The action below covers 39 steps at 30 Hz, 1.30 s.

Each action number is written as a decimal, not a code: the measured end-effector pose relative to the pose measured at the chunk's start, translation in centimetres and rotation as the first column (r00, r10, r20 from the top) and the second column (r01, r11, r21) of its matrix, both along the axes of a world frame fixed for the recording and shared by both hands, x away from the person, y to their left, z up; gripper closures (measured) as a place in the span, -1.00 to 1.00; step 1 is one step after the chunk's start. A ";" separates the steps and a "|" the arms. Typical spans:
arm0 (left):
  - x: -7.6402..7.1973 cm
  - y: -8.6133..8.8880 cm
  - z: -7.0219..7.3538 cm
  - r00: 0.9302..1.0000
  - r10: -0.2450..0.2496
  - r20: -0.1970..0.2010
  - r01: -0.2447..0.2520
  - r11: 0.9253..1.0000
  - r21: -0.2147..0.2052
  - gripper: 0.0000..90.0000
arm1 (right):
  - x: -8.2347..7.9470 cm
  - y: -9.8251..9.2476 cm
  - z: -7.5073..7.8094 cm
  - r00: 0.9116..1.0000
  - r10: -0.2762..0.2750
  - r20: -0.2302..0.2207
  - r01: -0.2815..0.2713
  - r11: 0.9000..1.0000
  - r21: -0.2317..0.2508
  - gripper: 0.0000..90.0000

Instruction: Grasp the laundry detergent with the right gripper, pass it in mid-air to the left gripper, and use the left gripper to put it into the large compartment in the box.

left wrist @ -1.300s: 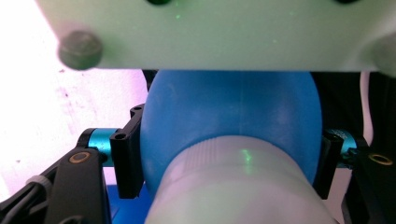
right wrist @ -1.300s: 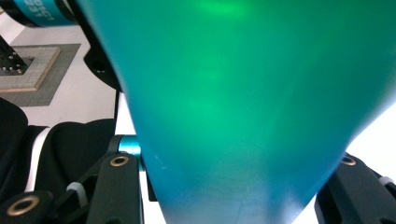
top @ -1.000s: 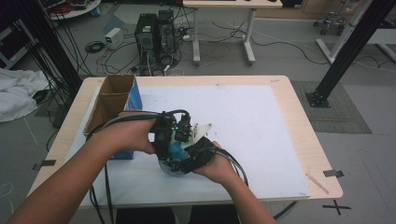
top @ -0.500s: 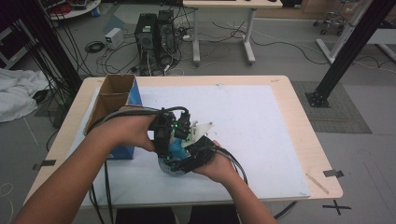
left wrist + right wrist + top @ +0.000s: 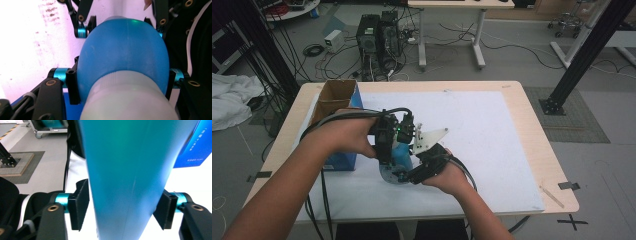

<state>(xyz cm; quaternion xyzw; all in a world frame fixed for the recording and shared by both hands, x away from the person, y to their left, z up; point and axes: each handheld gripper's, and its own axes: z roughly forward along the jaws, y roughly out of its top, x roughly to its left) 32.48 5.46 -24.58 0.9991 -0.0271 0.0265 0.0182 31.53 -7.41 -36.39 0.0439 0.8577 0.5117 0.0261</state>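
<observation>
Left tool (image 5: 122, 82) of mine is clamped on the blue bottle (image 5: 402, 152) just above its pale cap, near the desk (image 5: 512, 90) edge at six o'clock, while my right tool (image 5: 122, 212) has just been easing its jaws apart, so its pads (image 5: 78, 205) look barely off the bottle's sides. With one grip carrying the smooth, rounded body, I judge it could twist or slide out. If it drops, it may knock the blue box (image 5: 343, 161) at nine o'clock.

Open cardboard box (image 5: 334, 97) blocking the left side of the desk (image 5: 532, 150), right and far half of the white sheet (image 5: 492, 135) free for passing, blue bottle (image 5: 402, 152) between both tools
</observation>
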 end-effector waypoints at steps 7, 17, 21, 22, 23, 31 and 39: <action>0.1 0.2 0.8 1.000 0.013 -0.005 -0.013 1.000 -0.005 -0.15 | 0.1 -0.9 0.9 1.000 -0.022 0.012 0.022 1.000 0.012 -0.30; 0.5 1.0 2.2 0.999 0.046 -0.006 -0.046 0.999 0.003 -0.15 | 0.2 -2.2 2.2 0.999 -0.034 0.016 0.033 0.999 0.018 -0.39; 0.9 1.4 2.7 0.997 0.072 0.001 -0.072 0.997 0.011 -0.15 | 0.0 -2.7 3.0 0.999 -0.041 0.028 0.040 0.999 0.023 -0.48; 0.9 1.5 2.9 0.997 0.075 0.003 -0.075 0.997 0.013 -0.15 | 0.0 -2.8 3.1 0.999 -0.042 0.024 0.042 0.999 0.022 -0.48; 1.0 1.6 3.1 0.997 0.082 0.004 -0.082 0.997 0.011 -0.15 | 0.1 -3.0 3.3 0.998 -0.049 0.027 0.048 0.999 0.020 -0.48; 1.5 2.7 4.6 0.991 0.130 -0.005 -0.130 0.991 -0.003 -0.15 | 0.6 -4.3 4.4 0.997 -0.079 0.023 0.079 0.997 -0.017 -0.50; 2.1 3.7 6.3 0.981 0.191 -0.004 -0.191 0.981 -0.014 -0.15 | 1.2 -5.1 6.0 0.995 -0.094 0.036 0.096 0.993 -0.075 -0.51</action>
